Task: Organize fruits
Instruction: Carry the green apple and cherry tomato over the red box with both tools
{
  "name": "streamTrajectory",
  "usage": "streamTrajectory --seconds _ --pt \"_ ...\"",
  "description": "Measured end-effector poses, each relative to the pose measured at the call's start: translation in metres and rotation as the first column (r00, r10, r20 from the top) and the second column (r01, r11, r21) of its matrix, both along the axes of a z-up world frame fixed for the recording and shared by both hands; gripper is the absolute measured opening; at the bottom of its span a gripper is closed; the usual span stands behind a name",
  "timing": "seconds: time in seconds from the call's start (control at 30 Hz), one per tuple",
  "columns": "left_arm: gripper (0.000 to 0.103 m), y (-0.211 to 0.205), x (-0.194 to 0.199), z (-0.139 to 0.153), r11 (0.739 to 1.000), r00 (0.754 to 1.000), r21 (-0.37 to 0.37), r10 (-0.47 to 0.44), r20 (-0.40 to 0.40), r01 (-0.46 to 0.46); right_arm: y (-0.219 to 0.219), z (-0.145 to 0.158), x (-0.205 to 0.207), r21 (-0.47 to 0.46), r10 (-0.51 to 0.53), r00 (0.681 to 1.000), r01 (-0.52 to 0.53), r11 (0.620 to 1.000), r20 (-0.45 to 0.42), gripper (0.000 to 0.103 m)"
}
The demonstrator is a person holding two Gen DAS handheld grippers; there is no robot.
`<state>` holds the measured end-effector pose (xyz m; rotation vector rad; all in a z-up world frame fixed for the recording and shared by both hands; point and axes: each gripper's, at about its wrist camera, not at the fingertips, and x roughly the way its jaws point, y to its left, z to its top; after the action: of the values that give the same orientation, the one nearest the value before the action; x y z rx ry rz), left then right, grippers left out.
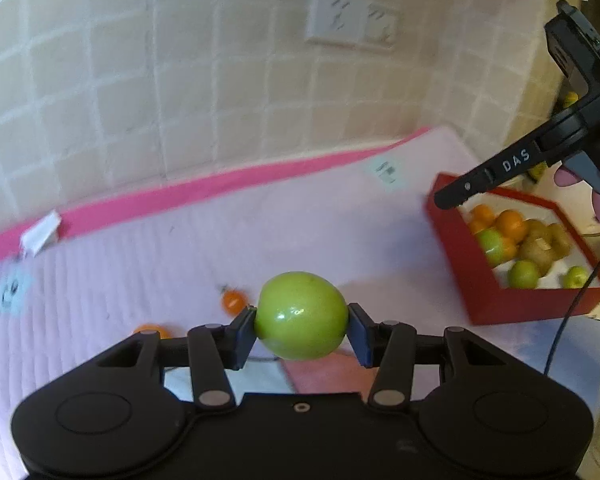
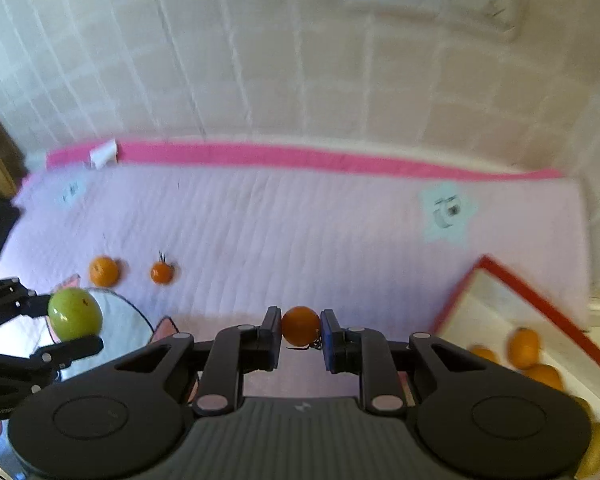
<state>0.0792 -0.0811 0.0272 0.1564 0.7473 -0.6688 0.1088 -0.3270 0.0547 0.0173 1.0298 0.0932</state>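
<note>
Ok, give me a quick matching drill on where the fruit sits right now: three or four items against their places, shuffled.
Things:
1. round green apple
2. small orange tangerine with a stem
3. brown fuzzy kiwis
4. two loose orange tangerines

Places:
A. inside the red cardboard box
B. between the left gripper fingers
C. lying on the pale pink quilted mat
D. between the right gripper fingers

Pairs: 1-B, 2-D, 3-A, 4-C
</note>
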Motion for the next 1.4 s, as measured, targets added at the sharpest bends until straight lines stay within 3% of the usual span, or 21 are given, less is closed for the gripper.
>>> streamTrajectory --seconds 0.27,0.47,0.57,0.7,0.83,0.97,1.07,1.4 --pt "0.058 -0.067 -0.025 0.054 0.985 0.977 -0.058 -0.149 0.155 0.16 -0.076 0.07 -0.081 0.007 -0.201 0.963 0.203 0.979 0.182 0.022" --pt "0.058 -0.141 -0.037 0.071 0.938 0.939 -0.13 -0.298 0.169 0.321 -0.136 0.076 -0.137 0.008 -0.333 0.925 0.338 0.941 0.182 0.022" --pt "0.058 -0.18 -0.033 0.059 0.92 0.929 -0.137 -0.356 0.1 0.367 -0.161 0.056 -0.148 0.012 -0.353 0.928 0.354 0.935 0.122 0.022" --pt "0.058 -0.225 -0.028 0.027 0.916 0.92 -0.105 -0.391 -0.021 0.387 -0.185 0.019 -0.143 0.028 -0.338 0.941 0.337 0.941 0.018 0.022" --pt "0.058 -0.245 -0.018 -0.01 0.911 0.894 -0.112 -0.411 -0.178 0.397 -0.193 -0.028 -0.132 0.048 -0.314 0.946 0.318 0.947 -0.085 0.022" --pt "0.058 -0.256 -0.013 -0.027 0.919 0.892 -0.04 -0.391 -0.225 0.393 -0.193 -0.064 -0.125 0.073 -0.279 0.947 0.293 0.953 -0.161 0.022" --pt "0.058 -0.263 -0.01 -0.036 0.911 0.873 -0.02 -0.4 -0.278 0.411 -0.191 -0.08 -0.123 0.068 -0.276 0.942 0.293 0.954 -0.189 0.022" --pt "0.058 -0.281 -0.004 -0.055 0.912 0.869 0.072 -0.359 -0.339 0.405 -0.198 -0.1 -0.119 0.056 -0.281 0.932 0.3 0.952 -0.23 0.022"
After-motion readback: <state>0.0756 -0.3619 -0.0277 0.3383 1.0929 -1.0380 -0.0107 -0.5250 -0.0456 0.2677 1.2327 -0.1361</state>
